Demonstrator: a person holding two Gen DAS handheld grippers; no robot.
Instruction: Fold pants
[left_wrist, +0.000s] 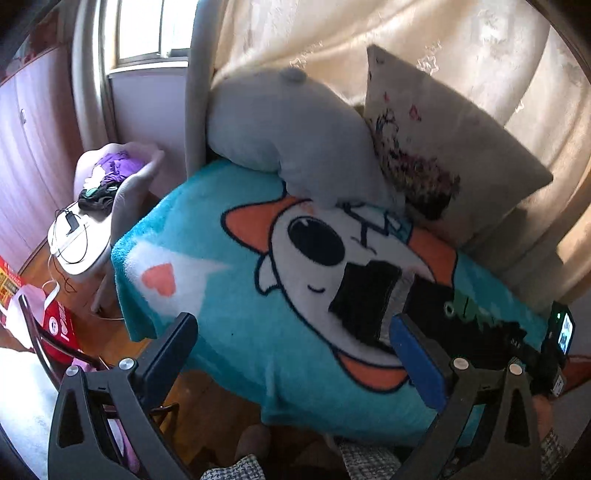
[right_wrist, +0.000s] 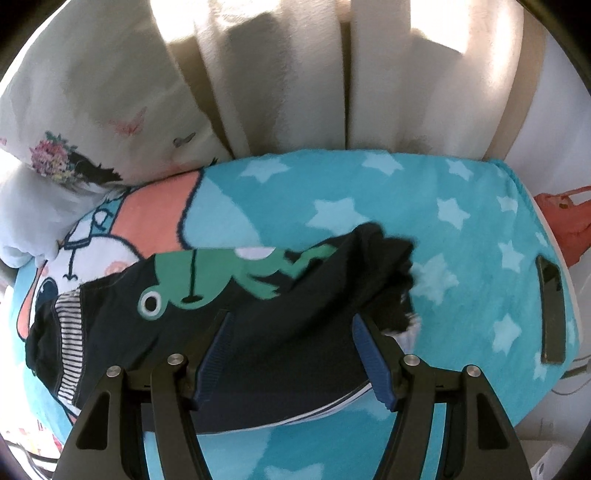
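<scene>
Dark navy pants (right_wrist: 258, 332) with a green frog print (right_wrist: 207, 280) and a striped waistband (right_wrist: 70, 332) lie on a turquoise cartoon blanket (right_wrist: 461, 221). My right gripper (right_wrist: 291, 339) is open just above the pants' middle, one finger on each side of a fold. In the left wrist view the pants (left_wrist: 369, 299) lie at right on the blanket (left_wrist: 229, 314). My left gripper (left_wrist: 291, 332) is open and empty, above the blanket's front edge, left of the waistband. The right gripper (left_wrist: 554, 347) shows at the far right edge.
A grey plush pillow (left_wrist: 288, 129) and a floral pillow (left_wrist: 443, 140) lean on the cream headboard. A dark phone (right_wrist: 552, 314) lies on the blanket's right side. A small table with cables (left_wrist: 77, 236), a chair with clothes and red bags stand left of the bed.
</scene>
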